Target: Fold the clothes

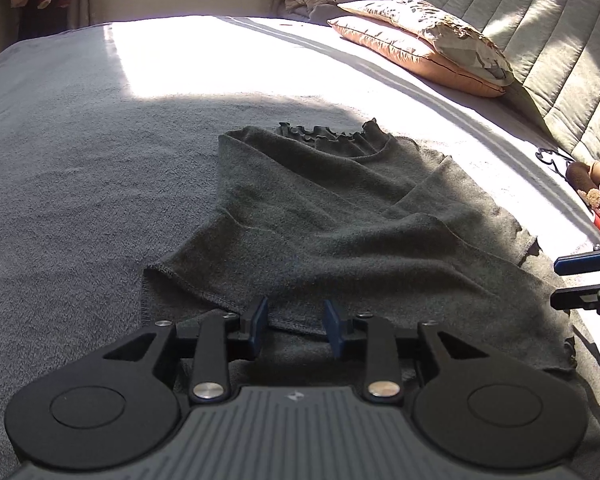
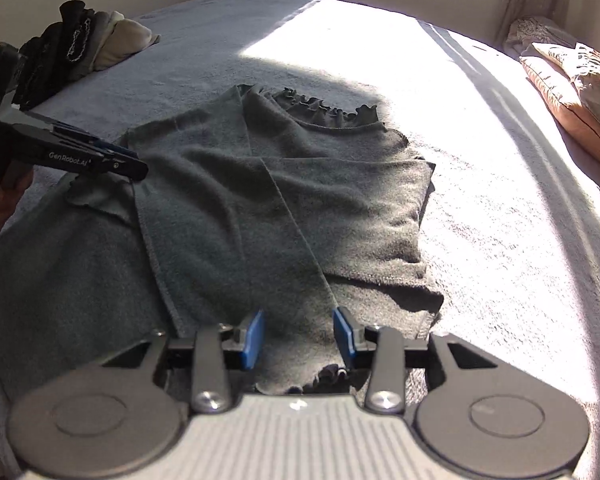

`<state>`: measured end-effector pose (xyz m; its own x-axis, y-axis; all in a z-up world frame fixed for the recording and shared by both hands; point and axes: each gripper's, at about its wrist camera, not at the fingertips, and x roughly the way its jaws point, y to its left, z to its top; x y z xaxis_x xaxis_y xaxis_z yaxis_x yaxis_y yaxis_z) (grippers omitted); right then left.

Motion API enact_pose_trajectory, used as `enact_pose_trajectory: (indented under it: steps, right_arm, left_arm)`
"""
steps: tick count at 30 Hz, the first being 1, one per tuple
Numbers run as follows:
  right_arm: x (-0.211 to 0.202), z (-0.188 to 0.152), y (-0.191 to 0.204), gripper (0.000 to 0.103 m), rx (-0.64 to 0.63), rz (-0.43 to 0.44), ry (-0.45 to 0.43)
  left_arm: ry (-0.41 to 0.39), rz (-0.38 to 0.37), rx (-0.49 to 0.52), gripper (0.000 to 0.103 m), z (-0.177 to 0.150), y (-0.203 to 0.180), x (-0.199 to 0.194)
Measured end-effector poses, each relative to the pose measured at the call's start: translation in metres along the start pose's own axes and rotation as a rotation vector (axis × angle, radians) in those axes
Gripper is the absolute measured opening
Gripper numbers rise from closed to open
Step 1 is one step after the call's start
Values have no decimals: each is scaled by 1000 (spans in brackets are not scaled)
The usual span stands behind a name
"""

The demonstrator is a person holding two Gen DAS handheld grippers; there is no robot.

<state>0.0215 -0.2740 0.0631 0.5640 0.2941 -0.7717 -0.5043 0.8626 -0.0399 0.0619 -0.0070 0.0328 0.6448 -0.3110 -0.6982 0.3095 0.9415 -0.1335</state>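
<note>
1. The grey garment [image 1: 324, 216] lying ahead of both tongs is soft, matt knit cloth with a fuzzy nap and a frilled neck edge.
2. The bedcover [image 1: 80, 152] under it is matt, rough-piled fleece.
3. The left gripper [image 1: 296, 326] has matt black plastic arms, blue pads and shiny metal rivets (the body looks ribbed).
4. The pillows [image 1: 424, 46], far right of the left tongs, look like smooth, faintly glossy fabric.

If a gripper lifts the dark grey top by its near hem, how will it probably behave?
The top will likely droop, not hold shape: it already lies in soft folds and wrinkles on the bed. It looks light, being thin knit. Its fuzzy surface probably grips the blanket rather than sliding freely.
</note>
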Motion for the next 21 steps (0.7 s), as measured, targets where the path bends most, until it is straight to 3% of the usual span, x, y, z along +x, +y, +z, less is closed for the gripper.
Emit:
enact_pose_trajectory:
  steps: [3, 7, 9, 10, 11, 13, 14, 15, 16, 17, 19, 20, 21]
  right_arm:
    - [9, 25, 10, 40, 53, 32, -119]
    - [59, 53, 37, 39, -8, 82, -103]
    - [91, 52, 50, 40, -42, 72, -33]
    - [91, 52, 50, 43, -40, 65, -40]
    - [90, 52, 49, 44, -38, 58, -46]
    - [84, 46, 41, 46, -7, 15, -64]
    - [79, 41, 33, 51, 19, -19, -74]
    - [73, 37, 26, 63, 45, -53, -84]
    - [68, 32, 19, 71, 71, -87, -95]
    - [63, 27, 11, 88, 97, -120, -105]
    - [52, 18, -3, 91, 149, -188, -125]
    - [47, 13, -11, 91, 175, -222, -136]
    - [42, 8, -18, 92, 203, -255, -144]
  left_arm:
    - [-8, 31, 36, 39, -4, -9, 2]
    - [-8, 26, 4, 39, -5, -1, -3]
    - [-12, 34, -6, 39, -7, 5, -7]
    - [-23, 58, -7, 40, -8, 9, -13]
    - [-34, 82, -8, 43, -10, 13, -19]
    - [-59, 131, -11, 60, -13, 23, -30]
    - [-81, 158, -16, 75, -17, 34, -35]
    - [-99, 186, -14, 84, -21, 43, -38]
    - [-107, 217, 2, 85, -26, 49, -36]
    - [-115, 247, 18, 86, -31, 55, -34]
    - [-120, 237, 46, 92, -41, 68, -25]
    - [-146, 232, 25, 101, -45, 72, -24]
    - [-156, 244, -12, 103, -47, 75, -25]
